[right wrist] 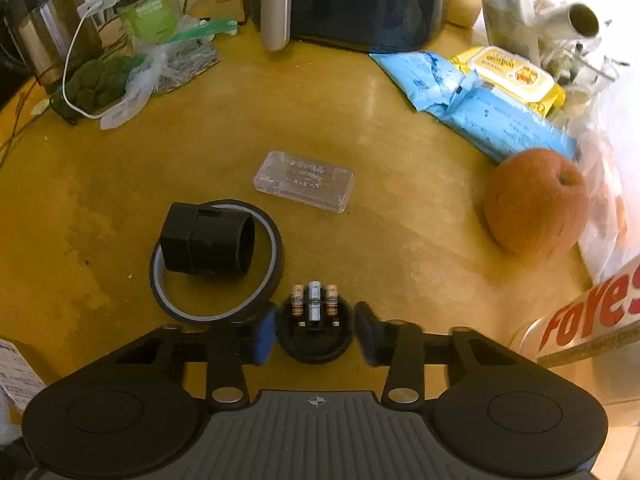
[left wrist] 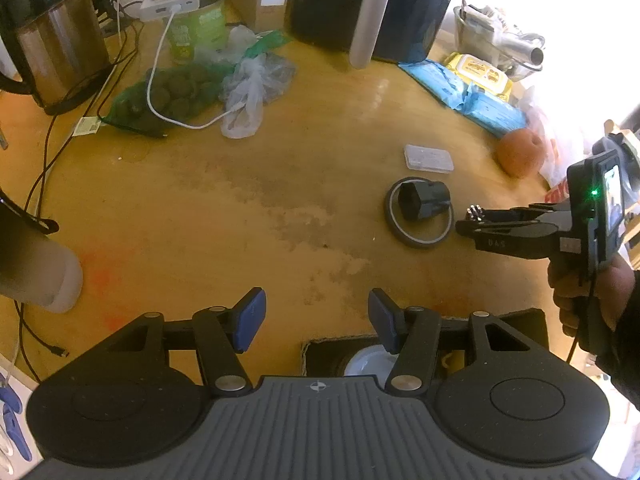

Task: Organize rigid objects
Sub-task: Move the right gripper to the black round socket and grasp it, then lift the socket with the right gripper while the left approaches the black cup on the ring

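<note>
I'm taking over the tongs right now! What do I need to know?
Right tongs: around the round black battery holder, left pad touching, right pad just off it; not gripped yet.
Left tongs: open, empty, hovering over the table.
Things: black cap lies inside the tape ring; clear case beyond them; a box sits below the left tongs.
Done: nothing clearly sorted.
Left: probably grip the holder, then tidy the cap, tape and case.
</note>
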### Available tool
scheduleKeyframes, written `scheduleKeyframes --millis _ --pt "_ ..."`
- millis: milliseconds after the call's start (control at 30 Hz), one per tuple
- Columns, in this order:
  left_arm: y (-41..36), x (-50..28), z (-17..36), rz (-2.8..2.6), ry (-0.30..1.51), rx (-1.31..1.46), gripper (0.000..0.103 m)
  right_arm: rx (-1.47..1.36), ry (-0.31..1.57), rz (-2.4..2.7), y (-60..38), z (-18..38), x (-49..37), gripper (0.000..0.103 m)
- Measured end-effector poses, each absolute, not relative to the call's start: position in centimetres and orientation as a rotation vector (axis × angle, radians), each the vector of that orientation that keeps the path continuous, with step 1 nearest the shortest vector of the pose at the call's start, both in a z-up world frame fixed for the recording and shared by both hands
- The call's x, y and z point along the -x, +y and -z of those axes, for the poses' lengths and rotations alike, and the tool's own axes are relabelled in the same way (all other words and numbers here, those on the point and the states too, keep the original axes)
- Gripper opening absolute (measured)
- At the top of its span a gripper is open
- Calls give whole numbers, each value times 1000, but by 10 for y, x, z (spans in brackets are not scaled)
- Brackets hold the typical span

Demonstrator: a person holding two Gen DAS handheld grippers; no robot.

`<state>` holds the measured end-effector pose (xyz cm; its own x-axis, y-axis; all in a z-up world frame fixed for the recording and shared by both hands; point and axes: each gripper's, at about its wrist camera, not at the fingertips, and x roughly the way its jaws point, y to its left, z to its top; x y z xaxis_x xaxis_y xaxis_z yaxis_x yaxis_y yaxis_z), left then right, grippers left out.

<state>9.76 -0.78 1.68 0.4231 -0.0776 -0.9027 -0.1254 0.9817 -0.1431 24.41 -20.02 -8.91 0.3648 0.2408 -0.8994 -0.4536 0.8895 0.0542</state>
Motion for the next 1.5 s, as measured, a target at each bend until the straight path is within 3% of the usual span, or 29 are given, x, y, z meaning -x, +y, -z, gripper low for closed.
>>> scheduleKeyframes --millis 833,1500 --pt "-49 -139 -14 157 1071 36 56 -31 1132 -420 -240 35 -210 43" --pt "-110 -181 27 333 989 -399 56 -265 1114 -291 -284 18 -162 43"
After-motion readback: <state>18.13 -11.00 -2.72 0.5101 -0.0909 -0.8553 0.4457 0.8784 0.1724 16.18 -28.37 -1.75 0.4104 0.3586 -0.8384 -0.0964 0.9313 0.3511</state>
